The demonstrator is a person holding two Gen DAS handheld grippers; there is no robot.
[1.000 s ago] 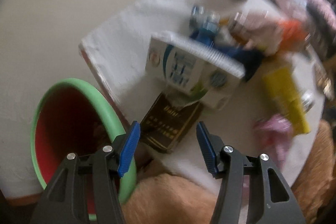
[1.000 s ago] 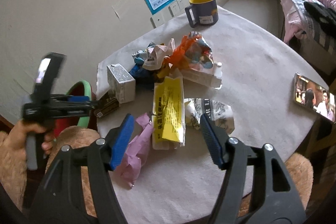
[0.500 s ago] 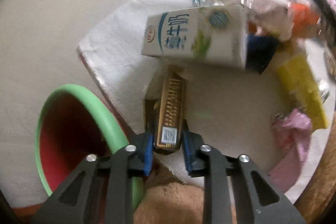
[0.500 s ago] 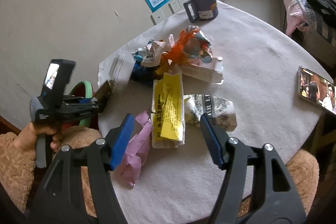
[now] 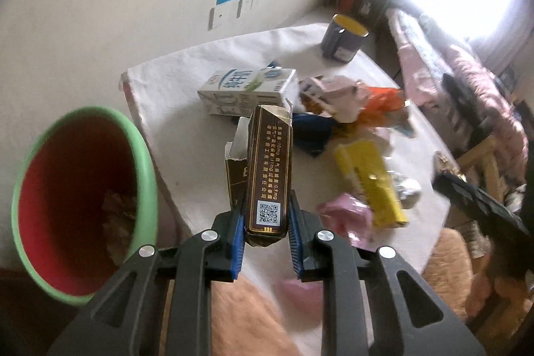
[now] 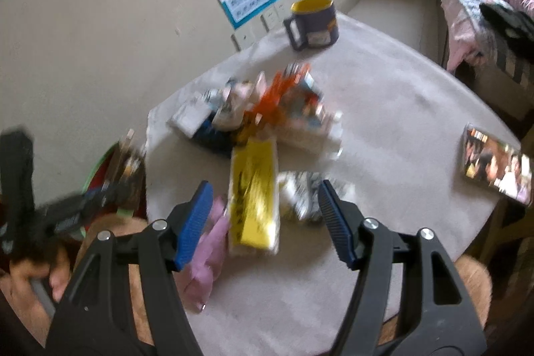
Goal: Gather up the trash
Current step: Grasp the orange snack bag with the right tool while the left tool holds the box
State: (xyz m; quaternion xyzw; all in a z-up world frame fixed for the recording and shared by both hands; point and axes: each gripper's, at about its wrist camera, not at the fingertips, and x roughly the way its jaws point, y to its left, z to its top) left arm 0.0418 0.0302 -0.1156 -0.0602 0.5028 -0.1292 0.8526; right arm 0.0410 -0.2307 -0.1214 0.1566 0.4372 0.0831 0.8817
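While clamped by the left hand-held gripper, glossy brown cardboard box, torn flap

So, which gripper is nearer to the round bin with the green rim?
Left. The left gripper holds a brown box beside the bin; the right gripper is above the table's trash.

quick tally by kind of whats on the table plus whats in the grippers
Boxes and cartons: 3 (brown box in the left gripper, milk carton, long white carton)
Wrappers, crumpled bits: at least 5 (yellow packet, pink wrapper, patterned wad, orange wrapper, dark blue wrapper)
Mugs: 1 (mug)
Phones: 1 (phone)
Total: at least 10; right gripper empty
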